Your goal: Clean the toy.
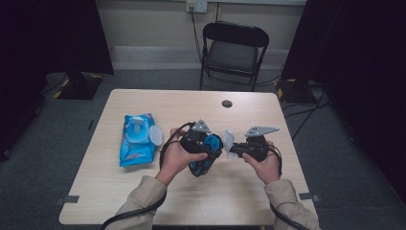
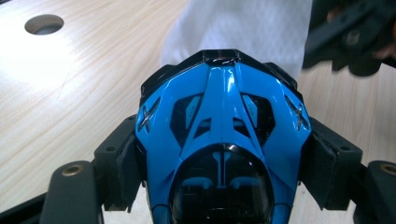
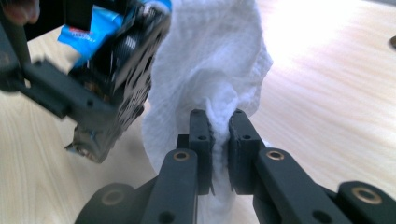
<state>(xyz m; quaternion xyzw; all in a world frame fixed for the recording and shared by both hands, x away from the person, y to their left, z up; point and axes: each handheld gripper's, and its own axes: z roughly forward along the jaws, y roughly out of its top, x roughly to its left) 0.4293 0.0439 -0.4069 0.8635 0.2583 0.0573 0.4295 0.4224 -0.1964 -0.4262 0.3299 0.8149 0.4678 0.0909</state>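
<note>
Two grips: my left hand-held gripper [image 2: 224,154] clamps the stiff, glossy blue toy [image 2: 223,135] by its flanks; the right hand-held gripper [image 3: 219,140] pinches the limp white wipe [image 3: 210,60] at a bunched fold.

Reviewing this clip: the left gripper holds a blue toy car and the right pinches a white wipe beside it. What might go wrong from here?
1. The left gripper clamps the glossy blue toy car only by its sides; wiping pressure might push it out of the pads.
2. The right gripper pinches just a fold of the wipe, so it may slip free or bunch up.
3. The wipes pack lies with its lid open; the remaining wipes may dry out.
</note>
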